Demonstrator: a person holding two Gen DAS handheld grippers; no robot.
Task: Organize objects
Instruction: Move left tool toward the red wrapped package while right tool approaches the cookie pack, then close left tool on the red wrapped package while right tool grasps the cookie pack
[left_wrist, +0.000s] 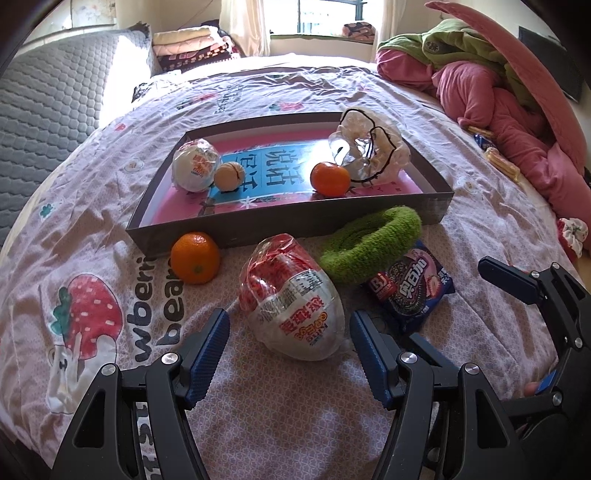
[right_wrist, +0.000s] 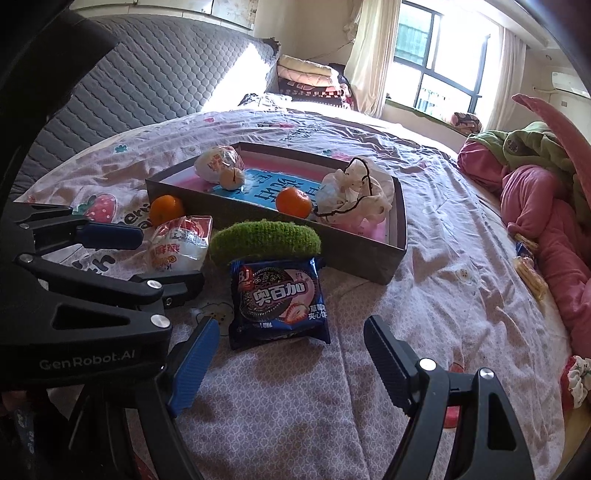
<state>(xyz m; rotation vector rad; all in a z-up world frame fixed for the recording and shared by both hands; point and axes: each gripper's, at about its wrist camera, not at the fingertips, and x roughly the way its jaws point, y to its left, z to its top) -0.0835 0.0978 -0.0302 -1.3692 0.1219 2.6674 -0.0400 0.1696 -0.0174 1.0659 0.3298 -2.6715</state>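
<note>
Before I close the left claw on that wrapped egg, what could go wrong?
1. The wrapped egg is rounded and in slick plastic; the open left claw could squeeze it out sideways.
2. The cookie packet lies close beside it and might get snagged.
3. The orange outside the box may roll if nudged.

The left gripper (left_wrist: 288, 354) is built of matte black plastic arms with triangular cut-outs, joined by round silver screw heads. Its two fingers (left_wrist: 210, 354) carry blue ribbed pads with a fine knurled texture. The right gripper (right_wrist: 288, 354) has the same black frame and silver screws; one pad shows blue (right_wrist: 192, 369), the other's visible face looks black and ribbed. Grey lettering "GenRobot.AI" is printed on the left gripper's black body, seen at the near left of the right wrist view.
</note>
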